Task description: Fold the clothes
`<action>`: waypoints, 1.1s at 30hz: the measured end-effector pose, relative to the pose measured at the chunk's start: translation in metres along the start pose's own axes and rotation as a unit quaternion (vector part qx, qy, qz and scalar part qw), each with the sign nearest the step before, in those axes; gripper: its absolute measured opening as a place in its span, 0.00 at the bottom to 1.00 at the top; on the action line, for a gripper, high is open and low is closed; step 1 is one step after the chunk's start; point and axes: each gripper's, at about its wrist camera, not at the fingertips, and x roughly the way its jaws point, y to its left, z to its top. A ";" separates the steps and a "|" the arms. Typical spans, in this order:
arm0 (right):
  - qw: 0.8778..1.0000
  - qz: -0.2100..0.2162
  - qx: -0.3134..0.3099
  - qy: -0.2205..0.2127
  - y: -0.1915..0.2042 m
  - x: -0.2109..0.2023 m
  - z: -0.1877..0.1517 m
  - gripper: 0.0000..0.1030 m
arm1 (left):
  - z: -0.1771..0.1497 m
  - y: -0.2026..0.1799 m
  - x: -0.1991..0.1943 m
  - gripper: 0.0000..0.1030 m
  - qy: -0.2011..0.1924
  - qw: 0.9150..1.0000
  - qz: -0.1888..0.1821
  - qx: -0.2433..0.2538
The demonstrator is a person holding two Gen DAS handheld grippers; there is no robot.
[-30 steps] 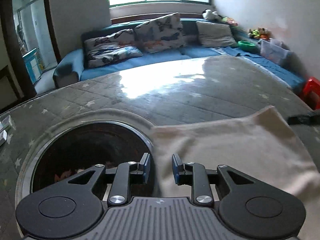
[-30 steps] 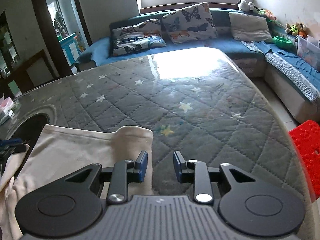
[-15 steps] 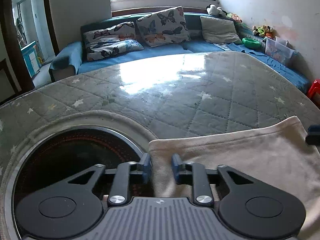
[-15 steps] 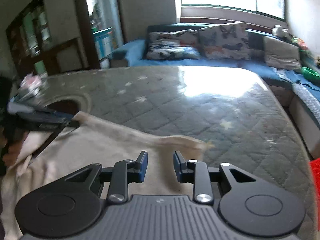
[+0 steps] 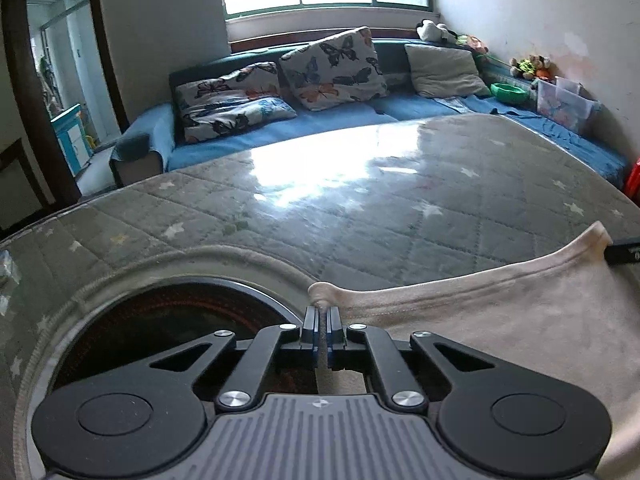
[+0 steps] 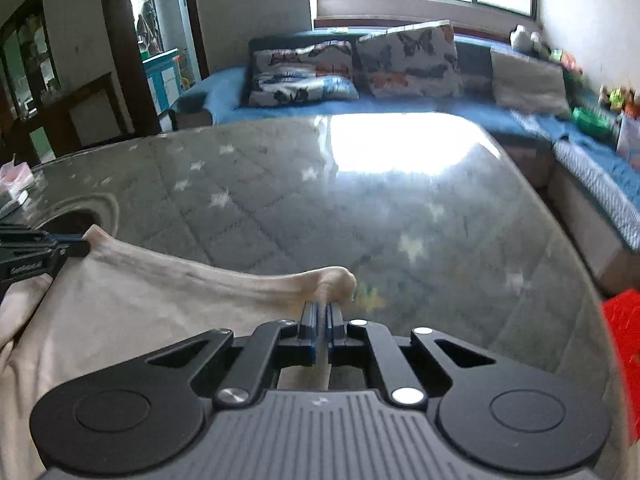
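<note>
Two grippers pinch a cream garment (image 5: 500,320) by its far corners, jaws closed on cloth: left gripper (image 5: 320,312) beside the table's (image 5: 360,208) round opening (image 5: 168,320), right gripper (image 6: 322,307) farther right.

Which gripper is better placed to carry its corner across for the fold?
Neither clearly: left gripper and right gripper each pinch a corner of the beige garment; both should probably move together.
</note>
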 end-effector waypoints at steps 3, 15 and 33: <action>1.000 -0.015 -0.012 -0.014 0.004 0.010 0.016 0.03 | 0.006 0.008 0.010 0.04 0.003 1.000 0.010 -0.004; 0.995 0.028 -0.091 -0.002 0.034 -0.003 0.016 0.10 | 0.019 -0.004 0.003 0.11 0.005 1.000 0.015 0.014; 0.901 0.262 -0.331 0.097 0.129 -0.115 -0.098 0.21 | 0.020 -0.064 0.000 0.27 0.024 0.996 -0.067 0.049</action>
